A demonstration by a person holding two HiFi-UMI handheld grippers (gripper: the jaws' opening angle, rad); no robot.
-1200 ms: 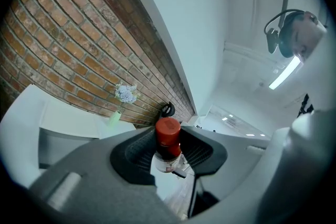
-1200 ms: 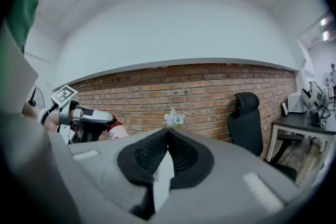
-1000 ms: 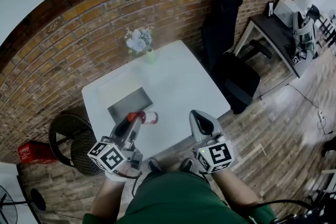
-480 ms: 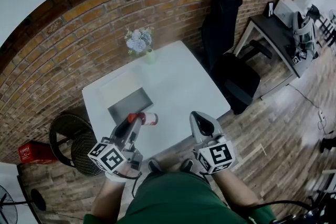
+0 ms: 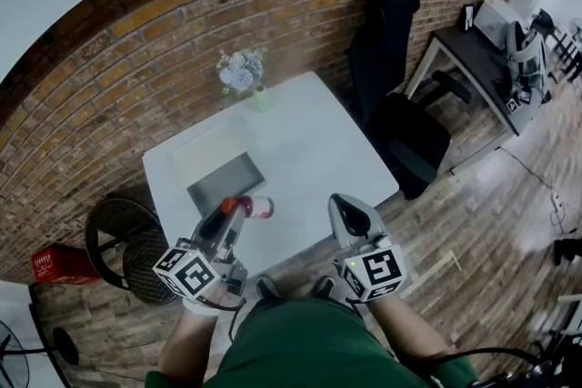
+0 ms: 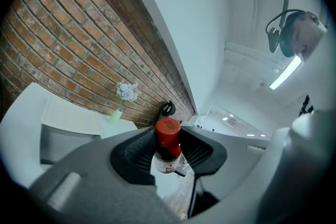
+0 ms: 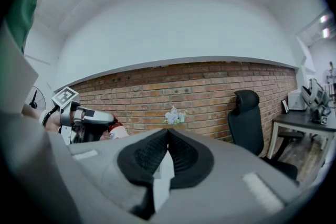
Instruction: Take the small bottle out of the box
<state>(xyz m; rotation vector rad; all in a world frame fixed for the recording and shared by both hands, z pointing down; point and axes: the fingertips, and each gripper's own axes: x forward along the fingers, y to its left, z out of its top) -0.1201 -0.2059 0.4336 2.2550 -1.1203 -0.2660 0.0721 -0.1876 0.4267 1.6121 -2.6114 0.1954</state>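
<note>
Left gripper view: left gripper [image 6: 169, 150] clamped on the small bottle [image 6: 168, 132] (red cap, pale body), jaws pressing its sides. Head view: bottle held over the white table [image 5: 309, 145], outside the grey box [image 5: 225, 182], just beside its near corner. Right gripper [image 7: 167, 140] fully closed, gripping nothing, near the table's edge.

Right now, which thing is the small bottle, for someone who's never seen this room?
Find the white table against the brick wall. Over its near edge, close to the grey box, the left gripper is shut on the small bottle. It is the only red-capped, white-bodied thing there.
</note>
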